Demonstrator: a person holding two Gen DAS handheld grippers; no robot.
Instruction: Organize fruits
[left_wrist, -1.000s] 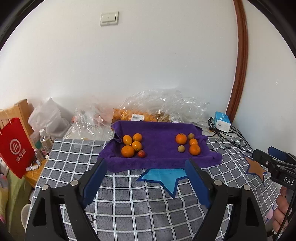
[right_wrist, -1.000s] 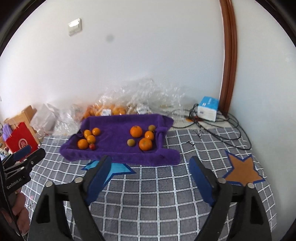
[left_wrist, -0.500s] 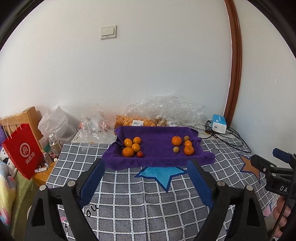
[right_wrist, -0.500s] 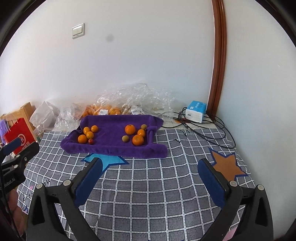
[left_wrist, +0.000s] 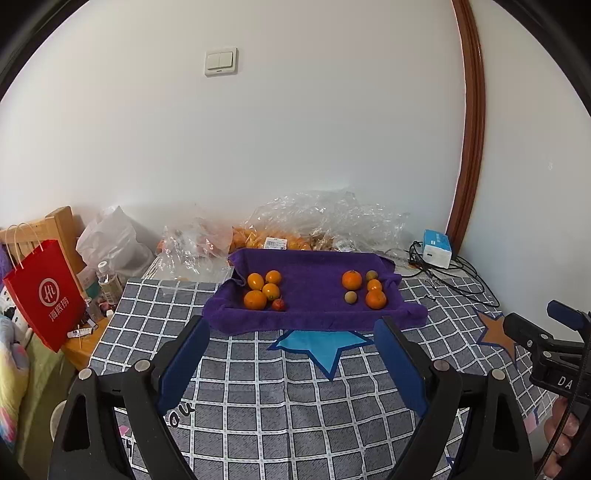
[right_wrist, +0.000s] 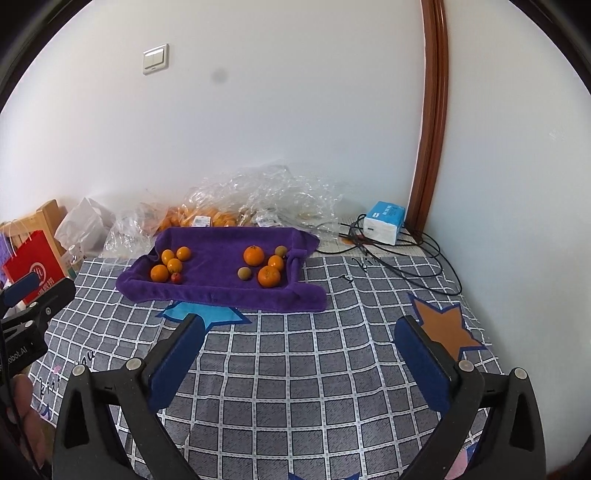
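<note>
A purple towel-lined tray (left_wrist: 314, 314) (right_wrist: 218, 291) lies on the checked bed cover. On its left lie several orange fruits (left_wrist: 255, 299) (right_wrist: 159, 273) and a small red one (left_wrist: 278, 304) (right_wrist: 176, 278). On its right lie three oranges (left_wrist: 376, 298) (right_wrist: 269, 276) and two greenish-brown fruits (left_wrist: 350, 297) (right_wrist: 243, 273). My left gripper (left_wrist: 291, 332) is open and empty, well short of the tray. My right gripper (right_wrist: 299, 326) is open and empty, also short of it.
Crumpled plastic bags with more oranges (left_wrist: 325, 221) lie behind the tray by the wall. A white-blue box with cables (right_wrist: 384, 222) is at the back right. A red paper bag (left_wrist: 44, 288) stands at the left bed edge.
Both grippers have pulled back from the tray and risen; the tray looks smaller and farther. The right gripper's jaws have opened wider. The fruits have not moved.
</note>
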